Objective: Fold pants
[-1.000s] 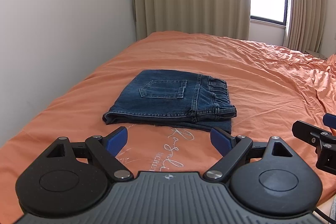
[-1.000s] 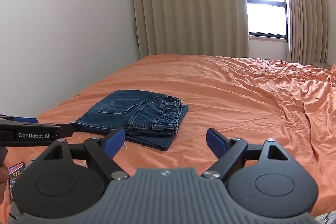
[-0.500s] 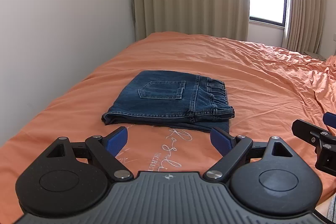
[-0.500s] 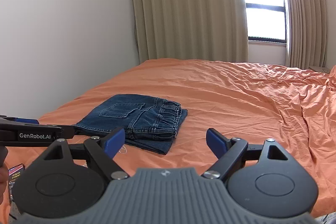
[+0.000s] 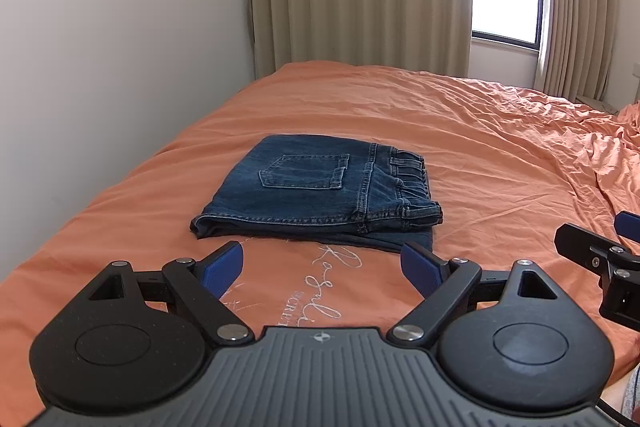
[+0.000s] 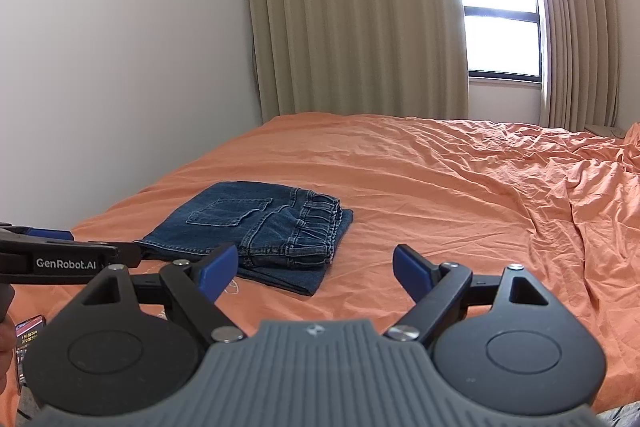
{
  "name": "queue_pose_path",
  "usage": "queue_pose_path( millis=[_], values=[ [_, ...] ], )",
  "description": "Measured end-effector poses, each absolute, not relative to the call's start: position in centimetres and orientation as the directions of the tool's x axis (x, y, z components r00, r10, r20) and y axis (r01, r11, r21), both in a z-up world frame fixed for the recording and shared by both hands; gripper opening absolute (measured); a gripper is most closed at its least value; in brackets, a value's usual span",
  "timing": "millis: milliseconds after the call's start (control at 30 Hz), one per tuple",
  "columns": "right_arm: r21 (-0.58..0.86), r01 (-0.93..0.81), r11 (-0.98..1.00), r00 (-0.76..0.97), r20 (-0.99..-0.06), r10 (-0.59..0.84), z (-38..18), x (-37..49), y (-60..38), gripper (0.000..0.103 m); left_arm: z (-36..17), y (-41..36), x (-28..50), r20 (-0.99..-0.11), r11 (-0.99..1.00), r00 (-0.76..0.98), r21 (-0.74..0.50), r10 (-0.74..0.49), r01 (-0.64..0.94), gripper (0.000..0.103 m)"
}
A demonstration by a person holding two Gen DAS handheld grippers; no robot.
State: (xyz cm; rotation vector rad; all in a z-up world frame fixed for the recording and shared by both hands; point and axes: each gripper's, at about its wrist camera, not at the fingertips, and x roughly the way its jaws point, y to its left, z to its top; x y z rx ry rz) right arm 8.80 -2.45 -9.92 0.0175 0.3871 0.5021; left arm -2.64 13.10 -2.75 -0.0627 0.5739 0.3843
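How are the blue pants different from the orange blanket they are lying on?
The pants are dark blue denim; the orange blanket is thin, plain cloth. The pants are folded into a small, neat stack with a back pocket on top, while the blanket is spread wide across the bed. The pants lie flat and smooth; the blanket is rumpled, especially toward the right. Both are soft fabric, and neither is held: both grippers' jaws are open and empty.

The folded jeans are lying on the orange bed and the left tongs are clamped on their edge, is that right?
Not quite. The folded jeans do lie on the orange bed, but the left tongs are open and short of them, touching nothing, as the left wrist view shows.
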Motion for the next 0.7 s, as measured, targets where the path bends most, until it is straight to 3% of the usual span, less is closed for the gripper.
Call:
queue_pose_path(
  millis=[700],
  values=[
    [0.127, -0.459, 0.879, 0.800, -0.372, 0.471, -10.05, 9.14, -2.80, 0.081, -2.74, 12.67, -2.40, -0.537, 0.930, 0.773, 0.066, 0.338, -0.361, 0.103]
  ],
)
